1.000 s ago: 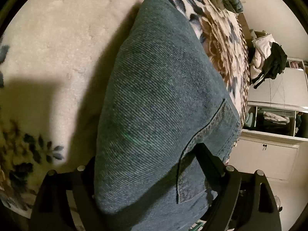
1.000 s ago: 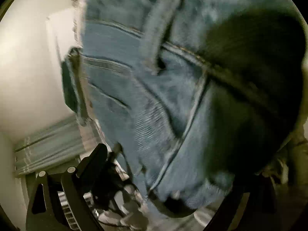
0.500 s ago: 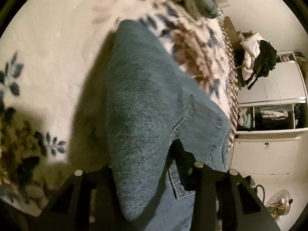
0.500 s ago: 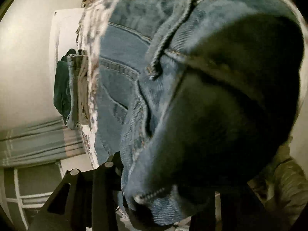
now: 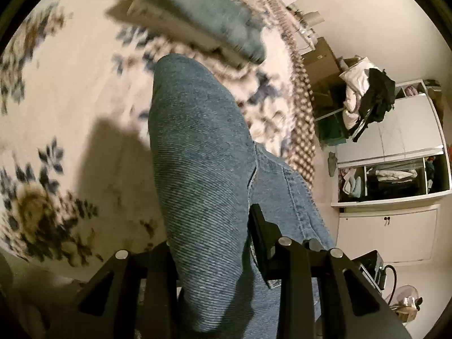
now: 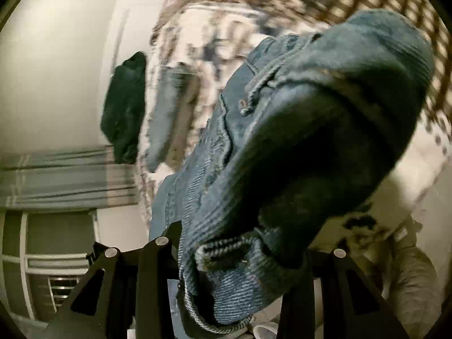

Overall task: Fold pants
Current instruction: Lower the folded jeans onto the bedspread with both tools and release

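Compared with a second ago: both cameras farther above the bed, more of the room in view. Left gripper point(image 5: 210, 257) then spread wide around the denim, now narrowed and pinching it; jaws closing at this moment, blue jeans point(image 5: 197, 169) between them. Right gripper point(image 6: 228, 257) then wide open beside the waistband, now clamped on a bunched fold of the same jeans point(image 6: 282, 147), with buttonhole and belt loop close to the lens. Floral blanket point(image 5: 56, 99) then filling most of the left view, now smaller beneath, blurred by motion.

Location of jeans: lifted off the blanket, gripped at two places, one by each gripper, with the leg trailing down toward the bed surface in the left view. Dark shadow of the cloth cast on the blanket just to the left of the leg.

Count:
- Pairs of jeans held: one.
- Grippers: two, both gripping denim.
- Folded blue garment point(image 5: 203, 25) at far end of the bed: one in left view, blurred.
- In right view, two items hanging off the bed edge: one dark garment point(image 6: 125, 107), one lighter blue point(image 6: 169, 113).
- White cabinet point(image 5: 395, 175) with open shelf: one, with a heap of white and black clothes point(image 5: 367, 90) on top.
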Demonstrator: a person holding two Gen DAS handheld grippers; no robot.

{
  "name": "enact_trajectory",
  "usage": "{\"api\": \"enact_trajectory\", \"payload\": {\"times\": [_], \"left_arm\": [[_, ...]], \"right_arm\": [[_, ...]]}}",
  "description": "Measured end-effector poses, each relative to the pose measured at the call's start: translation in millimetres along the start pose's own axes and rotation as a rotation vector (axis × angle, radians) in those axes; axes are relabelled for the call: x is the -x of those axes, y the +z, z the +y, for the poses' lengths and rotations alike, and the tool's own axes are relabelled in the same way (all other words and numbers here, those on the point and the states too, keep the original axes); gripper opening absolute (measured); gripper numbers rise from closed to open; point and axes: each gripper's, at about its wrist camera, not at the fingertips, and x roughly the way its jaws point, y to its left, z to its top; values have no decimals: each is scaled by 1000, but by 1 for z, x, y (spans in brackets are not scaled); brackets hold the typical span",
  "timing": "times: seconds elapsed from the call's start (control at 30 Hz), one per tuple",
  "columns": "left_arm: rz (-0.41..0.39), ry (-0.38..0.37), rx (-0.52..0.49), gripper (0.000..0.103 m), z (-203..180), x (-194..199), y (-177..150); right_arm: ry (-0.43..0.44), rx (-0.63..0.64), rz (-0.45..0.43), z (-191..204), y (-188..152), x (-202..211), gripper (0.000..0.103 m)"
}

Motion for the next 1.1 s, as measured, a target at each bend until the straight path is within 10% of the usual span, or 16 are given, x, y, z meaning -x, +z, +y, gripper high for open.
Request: {"api": "enact_trajectory", "payload": {"times": [0.4,0.7,1.1], "left_arm": [[-118,-68,-64,27,-46,46,140],[-154,-81,-130,27,-14,25,313],[-66,5,-80,27,114,-76,396]], "right_arm": [[94,110,-63,137,65,-18,41],[136,162,-130,230,150,-155,41],[77,157,-60,159,194,-316,41]]}}
